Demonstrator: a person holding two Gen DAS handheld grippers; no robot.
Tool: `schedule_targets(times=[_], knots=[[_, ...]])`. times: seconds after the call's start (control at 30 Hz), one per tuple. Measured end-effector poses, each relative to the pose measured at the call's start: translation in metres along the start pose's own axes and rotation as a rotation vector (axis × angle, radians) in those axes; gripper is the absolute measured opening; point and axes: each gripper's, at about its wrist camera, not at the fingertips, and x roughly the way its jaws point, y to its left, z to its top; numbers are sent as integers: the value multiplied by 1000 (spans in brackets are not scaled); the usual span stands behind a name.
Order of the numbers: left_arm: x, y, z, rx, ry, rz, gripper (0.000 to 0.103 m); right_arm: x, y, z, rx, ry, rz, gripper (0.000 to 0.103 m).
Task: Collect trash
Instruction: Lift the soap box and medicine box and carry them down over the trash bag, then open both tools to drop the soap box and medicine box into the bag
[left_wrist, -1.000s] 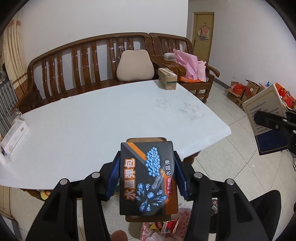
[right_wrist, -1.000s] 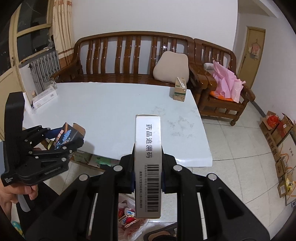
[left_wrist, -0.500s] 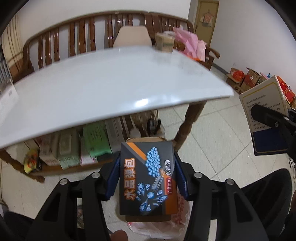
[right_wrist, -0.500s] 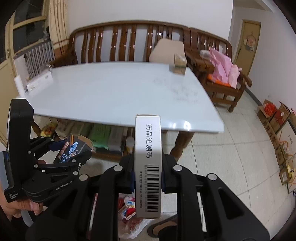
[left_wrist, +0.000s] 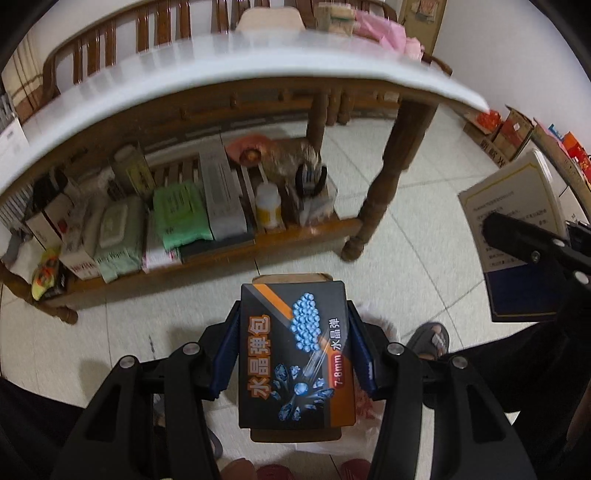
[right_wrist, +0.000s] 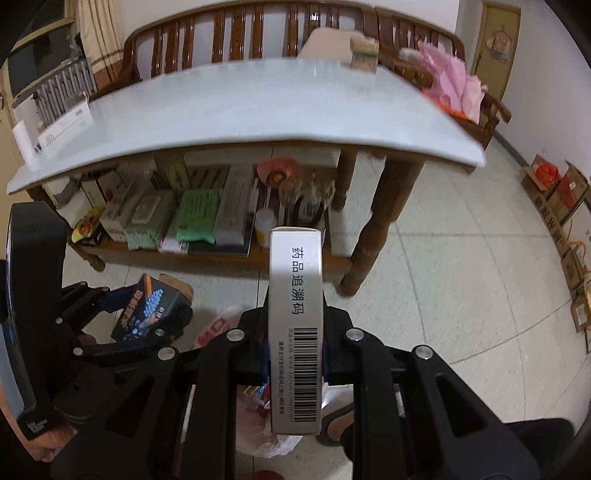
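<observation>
A: Item one: left tool (left_wrist: 295, 354), pinching a dark box (left_wrist: 295, 354) of water-bead pellets across its width, printed face up; why so?

B: A flat grip on the two side walls keeps it from twisting; it hangs over the floor, just above the trash bag (right_wrist: 258, 432).

A: Item two: right tool (right_wrist: 294, 354), pressed nearly together on a white medicine box (right_wrist: 294, 325), held by its broad faces, narrow barcode edge up.

B: Thin carton, hence the narrow clamp; also over the bag; both look poised for dropping; the surface (right_wrist: 240, 107) stands beyond.
</observation>
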Motion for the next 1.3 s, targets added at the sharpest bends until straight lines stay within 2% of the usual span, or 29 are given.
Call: schedule_targets(times=[0.27, 0.4, 0.63, 0.97, 1.0, 1.03, 1.07, 1.1, 1.13, 1.3], knots=[[46, -9, -33, -7, 102, -10, 52, 67, -4, -40, 63, 172, 54, 19], [72, -12, -47, -12, 147, -18, 52, 92, -7, -54, 94, 242, 47, 19], [101, -8, -66, 3, 205, 16, 52, 117, -8, -68, 121, 316, 49, 19], [108, -14, -71, 24, 222, 5, 53, 135, -12, -76, 152, 367, 66, 19], [108, -14, -71, 22, 224, 3, 55, 136, -12, -76, 155, 369, 71, 28], [109, -14, -71, 20, 229, -5, 65, 137, -12, -77, 155, 373, 73, 41], [109, -14, -71, 17, 232, -10, 83, 138, -12, -77, 162, 373, 73, 68], [108, -14, -71, 16, 228, -13, 92, 138, -12, -77, 170, 368, 72, 71], [107, -15, -71, 18, 223, -15, 95, 136, -13, -76, 175, 360, 68, 71], [105, -17, -72, 39, 216, -3, 95, 134, -15, -74, 188, 357, 59, 76]])
